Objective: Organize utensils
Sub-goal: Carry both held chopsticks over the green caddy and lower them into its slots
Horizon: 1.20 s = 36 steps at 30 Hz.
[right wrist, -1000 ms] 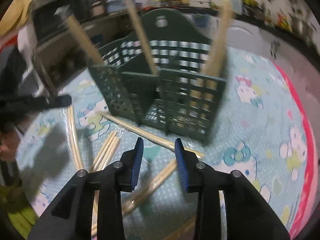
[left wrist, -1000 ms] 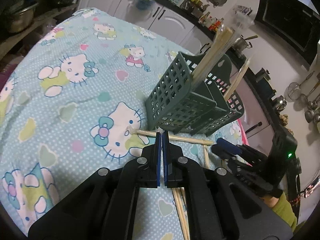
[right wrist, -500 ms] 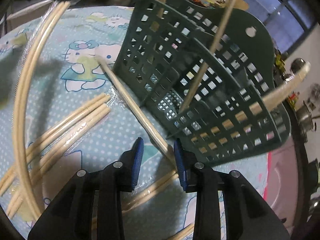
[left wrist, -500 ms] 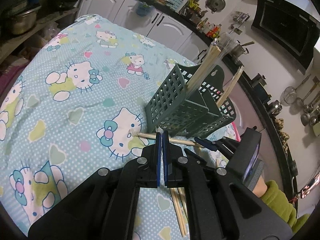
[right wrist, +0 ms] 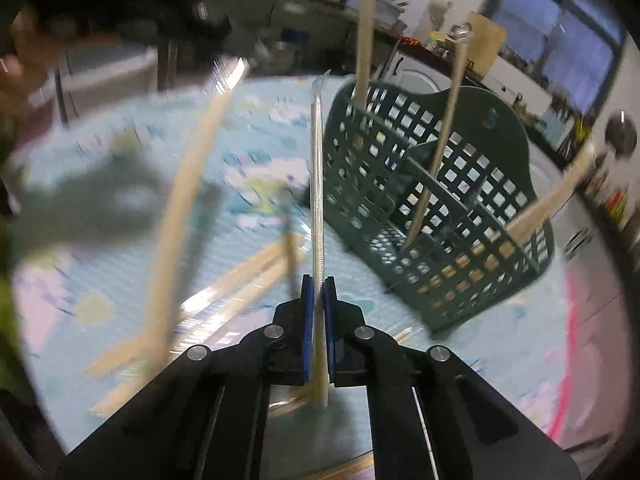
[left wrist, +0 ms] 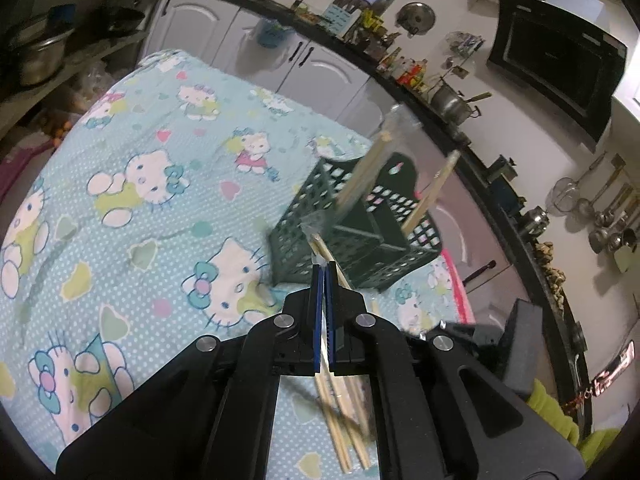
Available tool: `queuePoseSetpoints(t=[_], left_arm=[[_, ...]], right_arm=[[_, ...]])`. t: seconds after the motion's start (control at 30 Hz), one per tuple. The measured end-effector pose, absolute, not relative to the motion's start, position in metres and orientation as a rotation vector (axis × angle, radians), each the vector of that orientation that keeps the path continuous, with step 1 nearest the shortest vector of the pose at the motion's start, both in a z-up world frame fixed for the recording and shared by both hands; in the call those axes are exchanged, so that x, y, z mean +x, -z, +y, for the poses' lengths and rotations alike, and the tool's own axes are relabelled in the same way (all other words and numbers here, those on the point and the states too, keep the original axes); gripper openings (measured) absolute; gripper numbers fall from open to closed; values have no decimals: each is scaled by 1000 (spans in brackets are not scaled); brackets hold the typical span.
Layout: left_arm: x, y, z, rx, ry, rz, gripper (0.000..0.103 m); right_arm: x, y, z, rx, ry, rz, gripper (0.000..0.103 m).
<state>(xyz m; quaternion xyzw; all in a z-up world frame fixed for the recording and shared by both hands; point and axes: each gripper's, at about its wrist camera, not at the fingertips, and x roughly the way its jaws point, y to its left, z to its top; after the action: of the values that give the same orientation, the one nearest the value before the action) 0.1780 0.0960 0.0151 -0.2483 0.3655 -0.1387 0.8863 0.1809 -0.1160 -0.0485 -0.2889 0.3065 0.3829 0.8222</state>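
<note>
Two views are on record, one from each wrist. We note first the worktop cloth (left wrist: pixel 120 216), pale blue with a cartoon cat print, which fills most of the left wrist view and carries everything else. On it stands the green lattice caddy (left wrist: pixel 352 240), a divided holder seen at about 1 o'clock from the left tongs (left wrist: pixel 325 270) and at about 2 o'clock from the right tongs (right wrist: pixel 319 282). We count three wrapped chopstick sets upright or leaning in its compartments in the right wrist view: one at the near left corner (right wrist: pixel 364 36), one against the middle divider (right wrist: pixel 440 140), and one tilted out over the right wall (right wrist: pixel 552 200).

Loose chopsticks (left wrist: pixel 344 412) lie on the cloth below the left tongs at about 5 o'clock; the right wrist view shows more of them (right wrist: pixel 224 288), blurred, at about 9 o'clock from the right tongs.

Left tongs: blue pads pressed together on a wrapped chopstick pair (left wrist: pixel 326 248), whose tip points toward the near wall of the caddy. Whether it touches the caddy we cannot tell.

Right tongs: pads closed on a wrapped chopstick pair (right wrist: pixel 318 184) held upright, its clear sleeve rising toward 12 o'clock just beside the caddy's left wall.

At 10 o'clock in the right wrist view we record a further, motion-blurred chopstick pair (right wrist: pixel 188 200) raised off the cloth.
</note>
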Motion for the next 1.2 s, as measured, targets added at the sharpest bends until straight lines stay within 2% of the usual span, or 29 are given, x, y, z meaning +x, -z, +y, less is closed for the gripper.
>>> queuePoseSetpoints(t=[0.33, 0.47, 0.77, 1.2], left_arm=[[179, -47, 72, -490, 363, 712, 0], [183, -66, 60, -472, 398, 679, 0], [197, -115, 40, -424, 459, 600, 0], [233, -172, 34, -424, 471, 489, 0]], right_arm=[[158, -8, -167, -203, -871, 616, 5], [168, -37, -183, -91, -824, 531, 5], [197, -76, -201, 59, -719, 380, 5], [246, -103, -204, 170, -652, 273, 5]])
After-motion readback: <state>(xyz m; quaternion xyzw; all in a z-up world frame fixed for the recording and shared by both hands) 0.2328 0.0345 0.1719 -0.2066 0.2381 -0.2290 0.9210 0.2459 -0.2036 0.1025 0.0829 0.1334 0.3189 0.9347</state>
